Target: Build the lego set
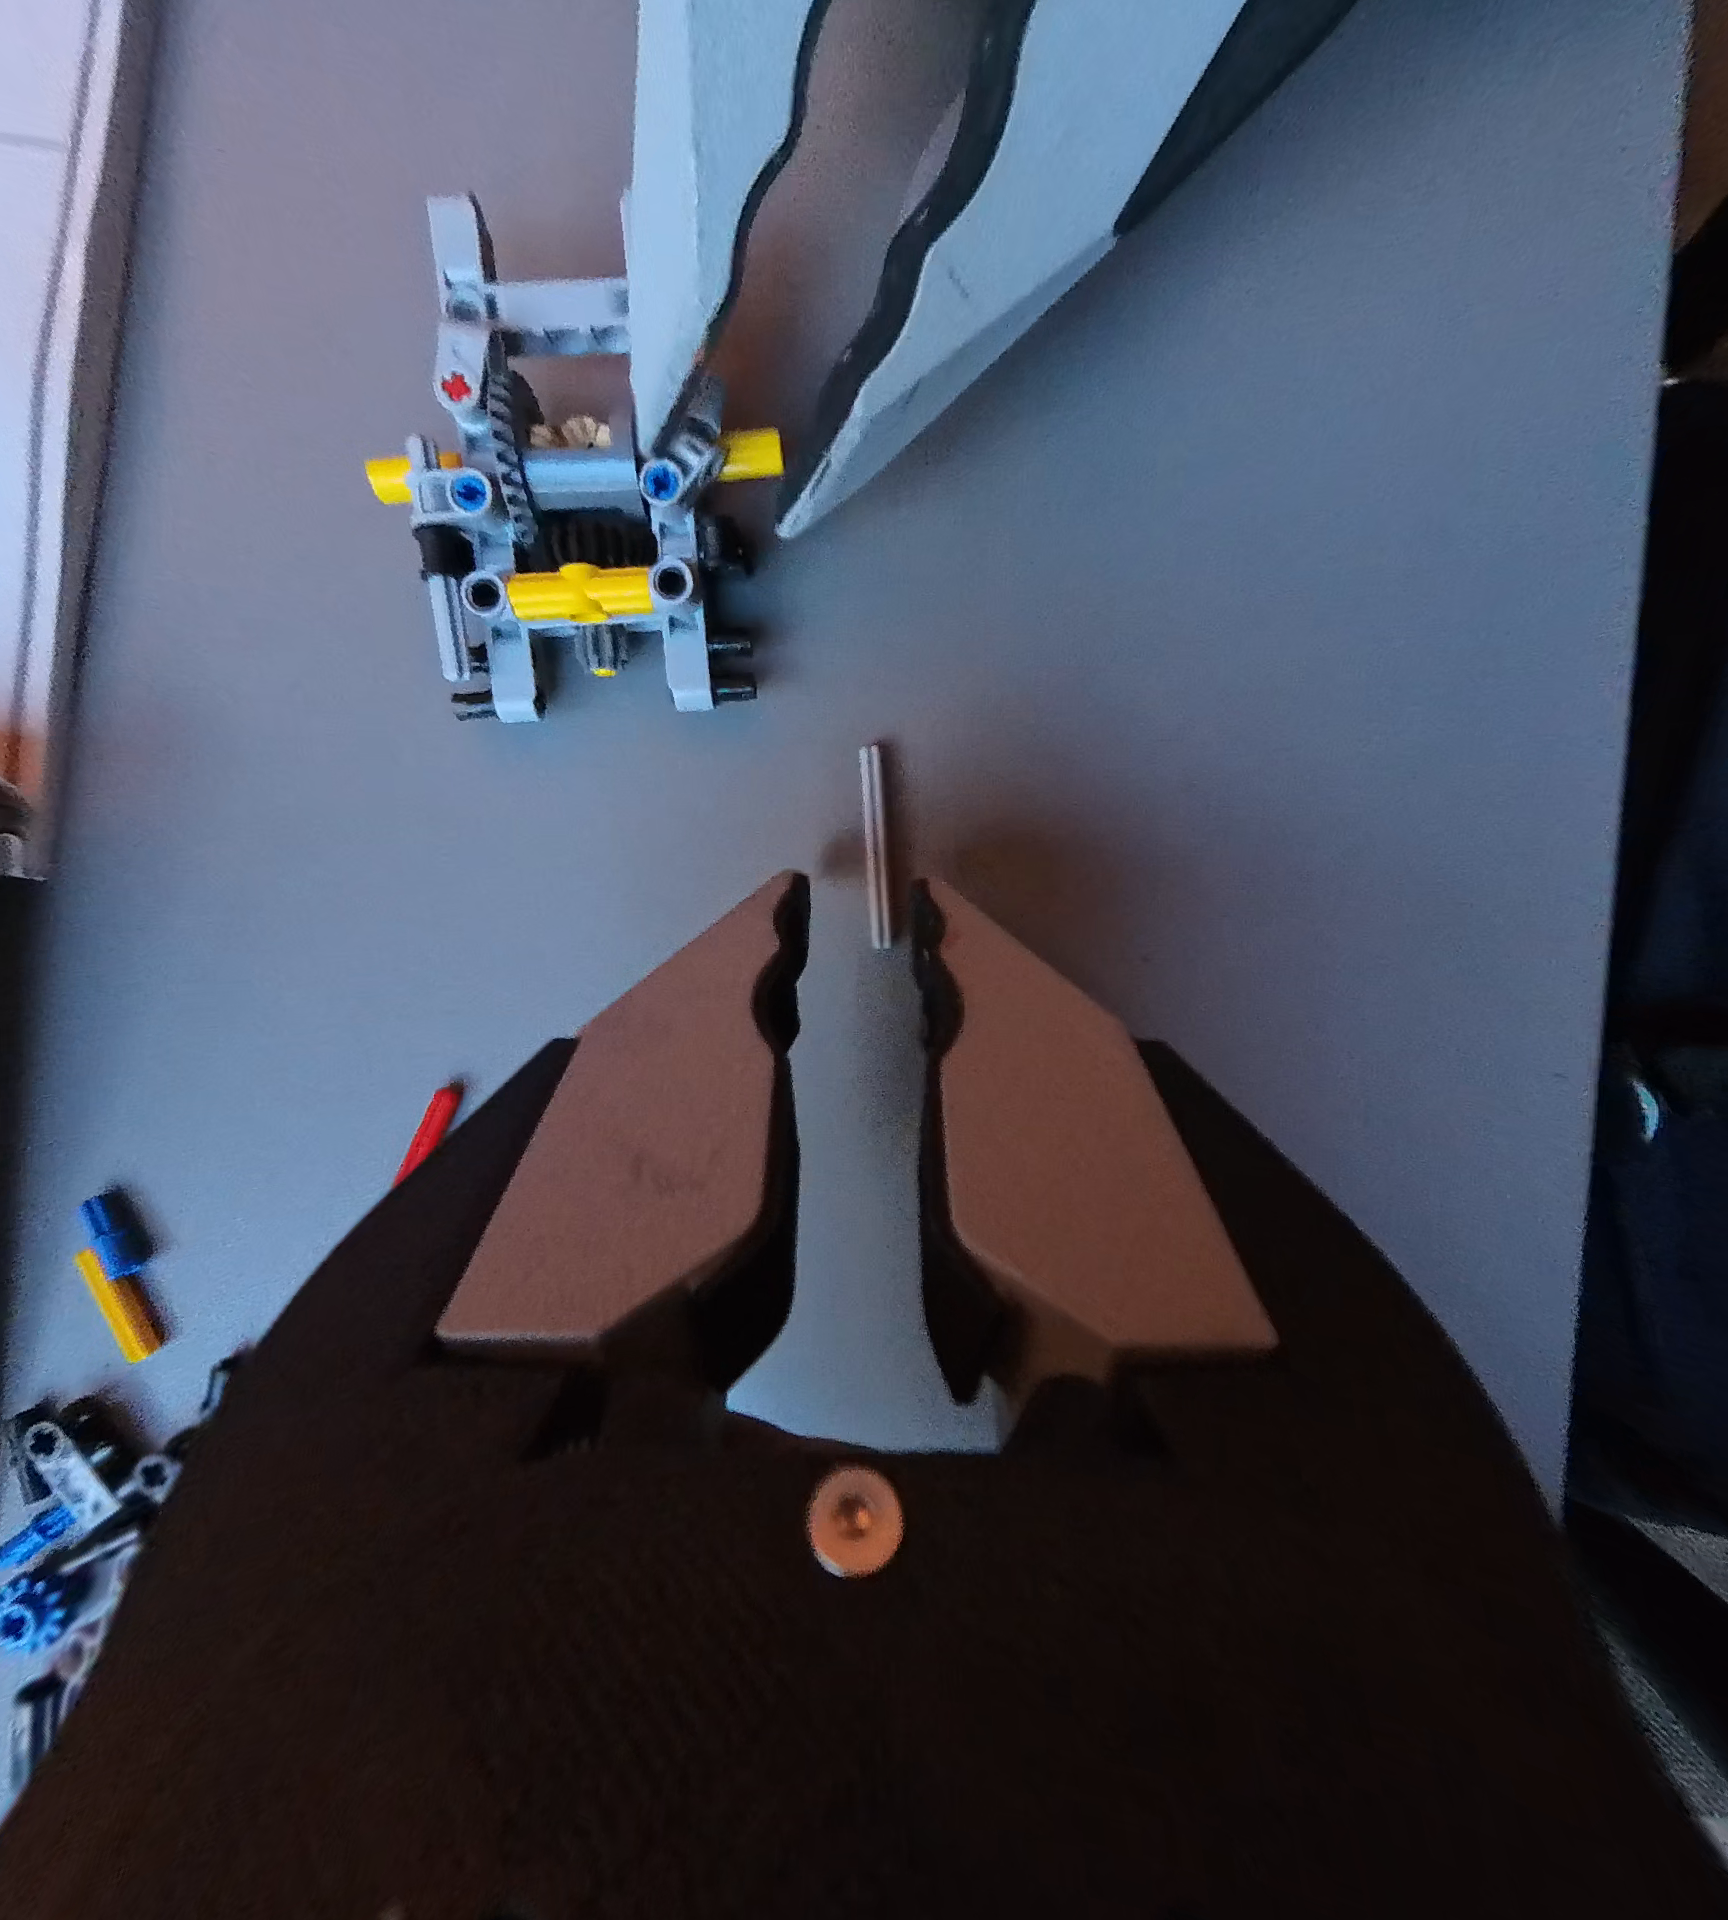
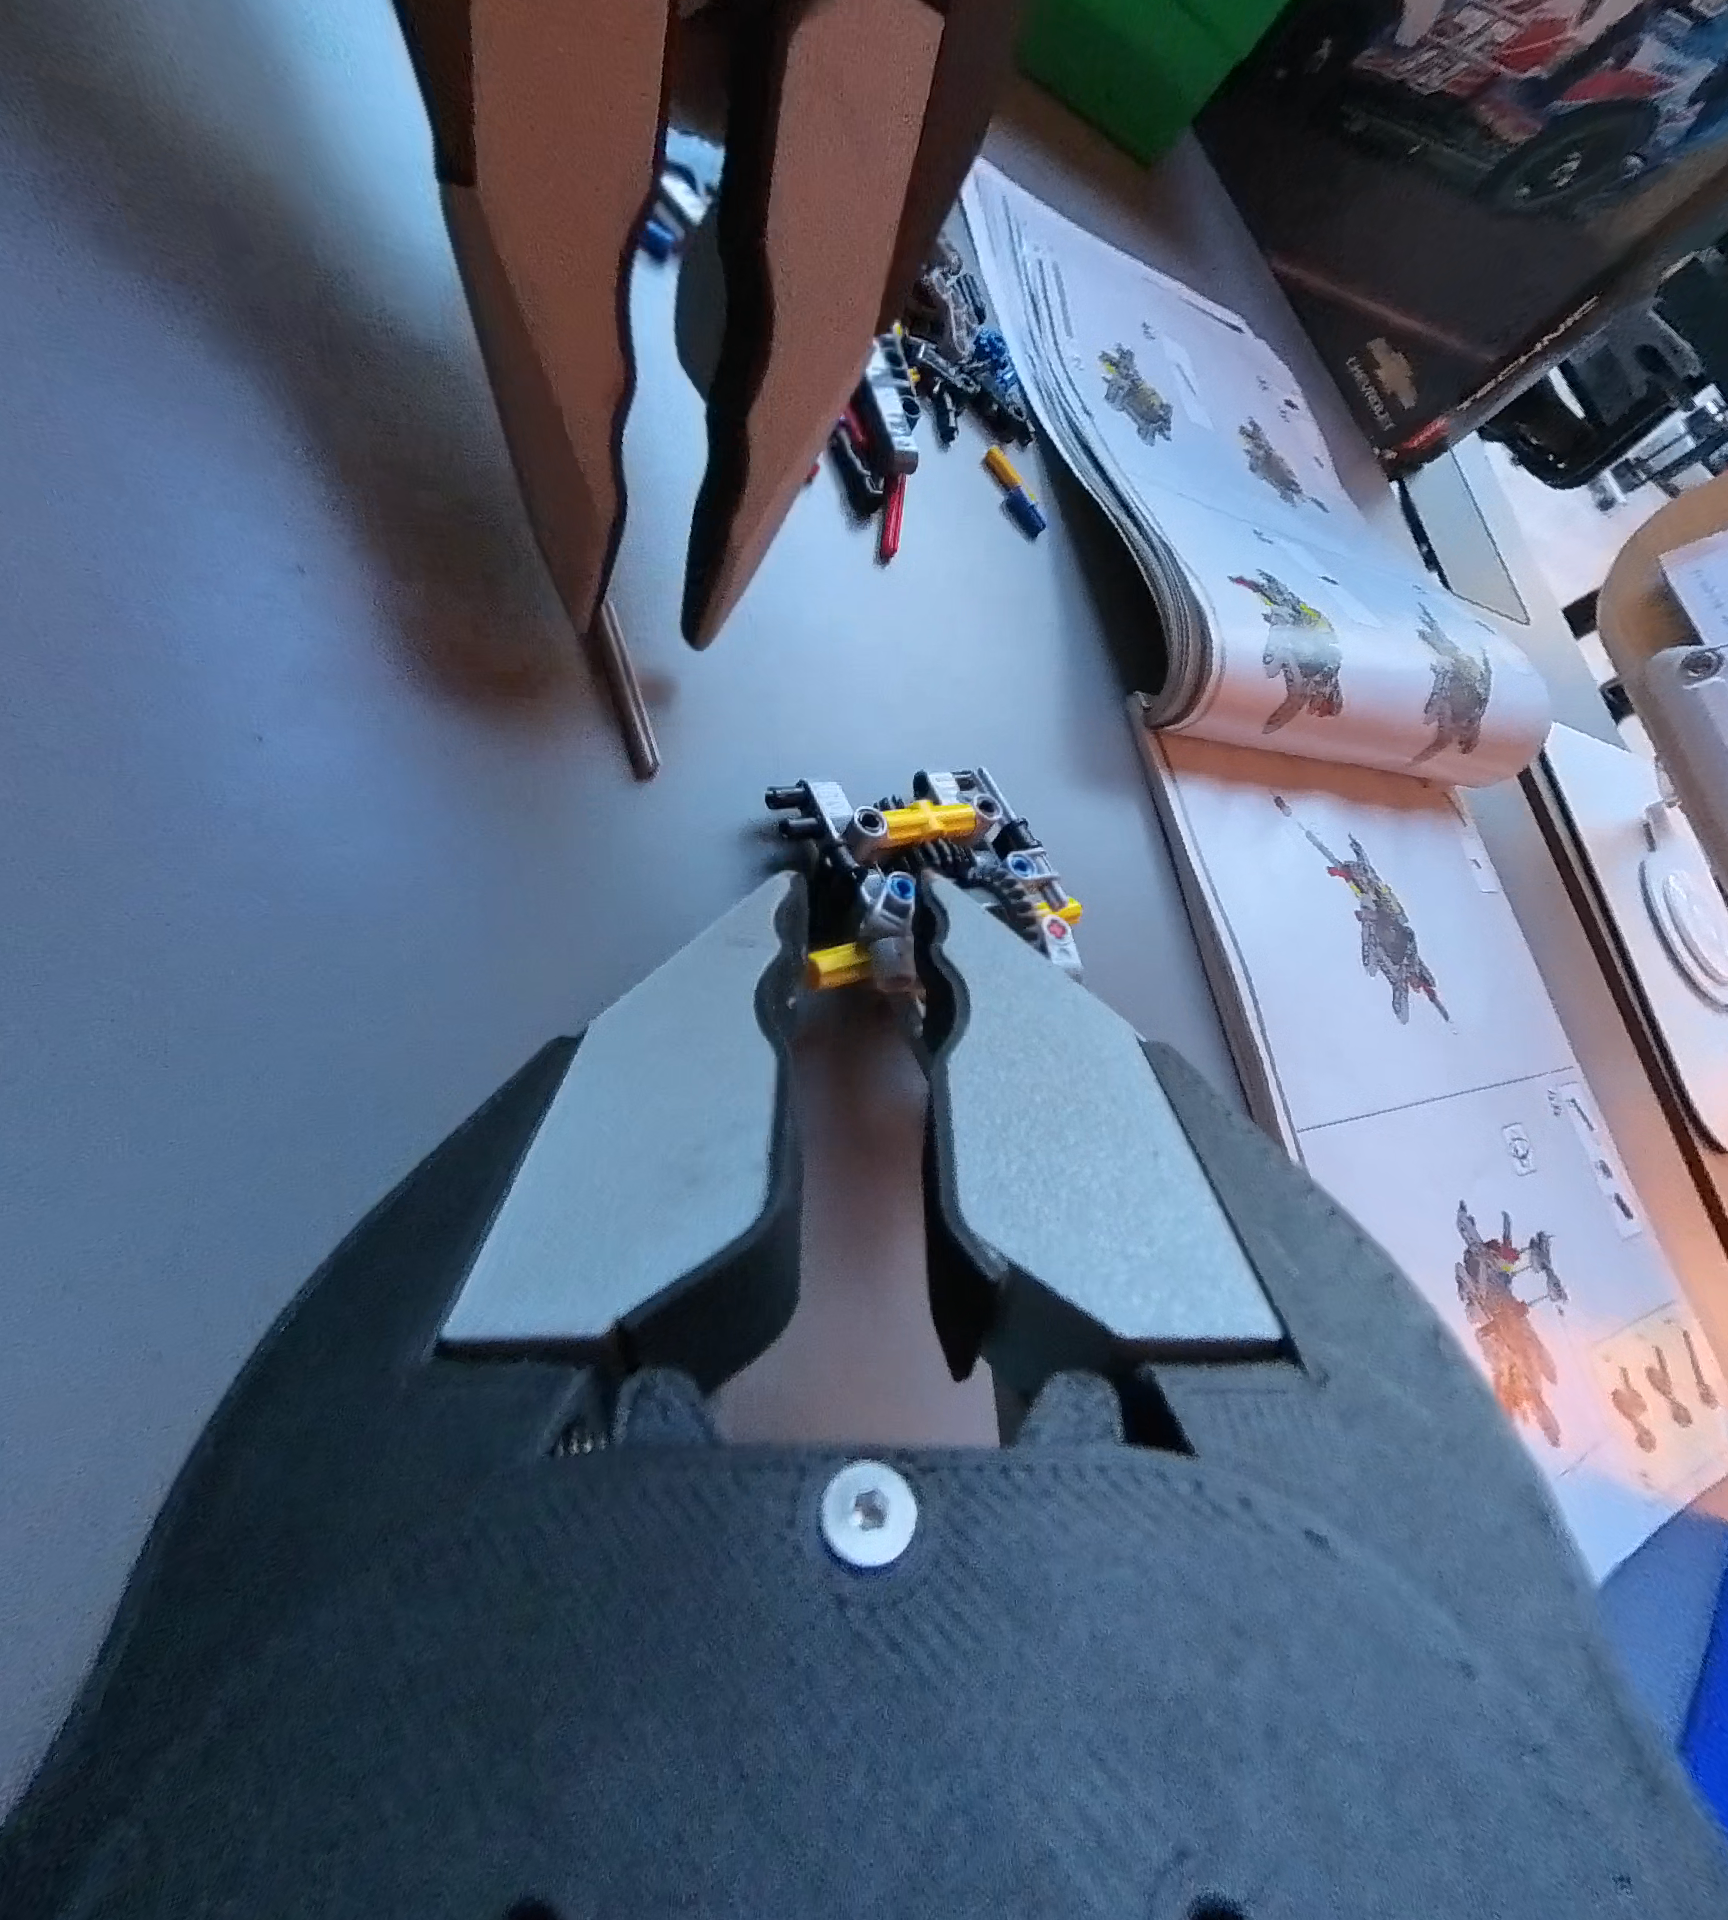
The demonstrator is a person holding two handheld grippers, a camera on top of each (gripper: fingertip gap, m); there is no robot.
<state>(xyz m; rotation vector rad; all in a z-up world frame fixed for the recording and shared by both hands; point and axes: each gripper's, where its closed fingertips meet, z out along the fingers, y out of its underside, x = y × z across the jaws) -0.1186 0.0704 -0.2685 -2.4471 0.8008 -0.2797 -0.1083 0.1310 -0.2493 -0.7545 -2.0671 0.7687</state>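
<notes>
Through the left wrist view, my left gripper [image 1: 862, 894] stands a little way open over the grey table [image 1: 1255, 675]. A thin light-grey axle rod [image 1: 874, 844] lies on the table, its near end between the fingertips, closer to the right finger; there is a gap to the left pad, and I cannot tell whether the right one touches it. Ahead and to the left sits a small grey, black and yellow brick-built gear assembly [image 1: 569, 540], with the right gripper's pale fingers [image 1: 673, 260] reaching down onto its far side. Loose pieces lie at the lower left: a red pin [image 1: 432, 1132] and a blue-and-yellow connector [image 1: 117, 1273].

Through the right wrist view, my right gripper [image 2: 860, 920] is narrowly parted around a grey connector with a blue pin [image 2: 891, 914] on the gear assembly; whether the pads press on it I cannot tell. Beyond, the left gripper's brown fingers hang over the rod. An open instruction booklet [image 2: 1359, 935] lies to the right, and a pile of loose parts [image 2: 943, 405] farther back.
</notes>
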